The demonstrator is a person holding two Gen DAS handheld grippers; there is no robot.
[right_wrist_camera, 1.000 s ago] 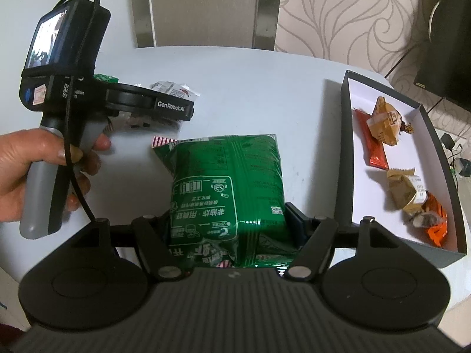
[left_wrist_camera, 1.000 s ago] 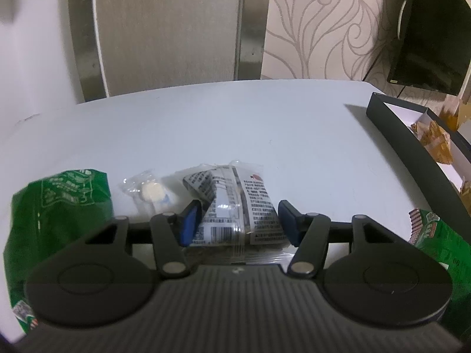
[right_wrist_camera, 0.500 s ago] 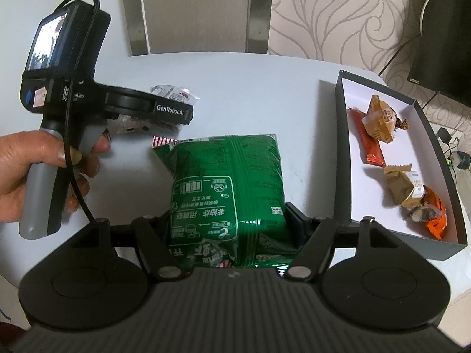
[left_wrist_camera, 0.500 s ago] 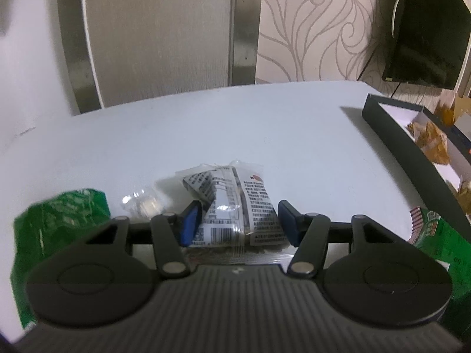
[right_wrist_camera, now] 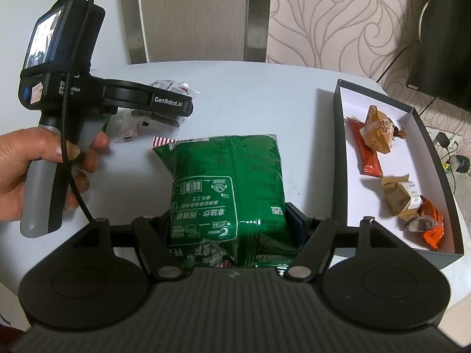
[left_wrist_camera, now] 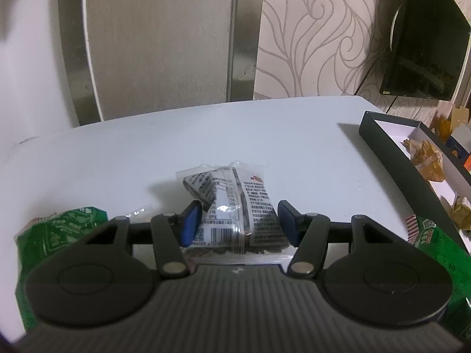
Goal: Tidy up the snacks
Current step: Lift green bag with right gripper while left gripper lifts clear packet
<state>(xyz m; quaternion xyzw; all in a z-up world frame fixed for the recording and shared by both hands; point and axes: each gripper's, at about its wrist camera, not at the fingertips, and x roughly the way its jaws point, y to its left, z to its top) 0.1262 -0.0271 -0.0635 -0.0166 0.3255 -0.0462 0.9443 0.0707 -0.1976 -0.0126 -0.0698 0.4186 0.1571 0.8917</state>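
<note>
Bare white table [left_wrist_camera: 265, 135] ahead, dark box [right_wrist_camera: 338, 153] right. My left gripper [left_wrist_camera: 239, 223] grips clear snack packet [left_wrist_camera: 235, 206]; right gripper [right_wrist_camera: 232, 223] clamps green snack bag [right_wrist_camera: 229, 176], lifted.

Snack in my left jaws: clear crinkly plastic packet [left_wrist_camera: 232, 206], glossy.
Bag in my right jaws: green foil-like plastic bag [right_wrist_camera: 226, 182], shiny.
Table: white smooth tabletop [right_wrist_camera: 259, 94], matt.
Box: black matt cardboard box [right_wrist_camera: 341, 158], white paper lining.

Two close, downward wrist views (shared: table [left_wrist_camera: 265, 135], box [right_wrist_camera: 338, 153])
</note>
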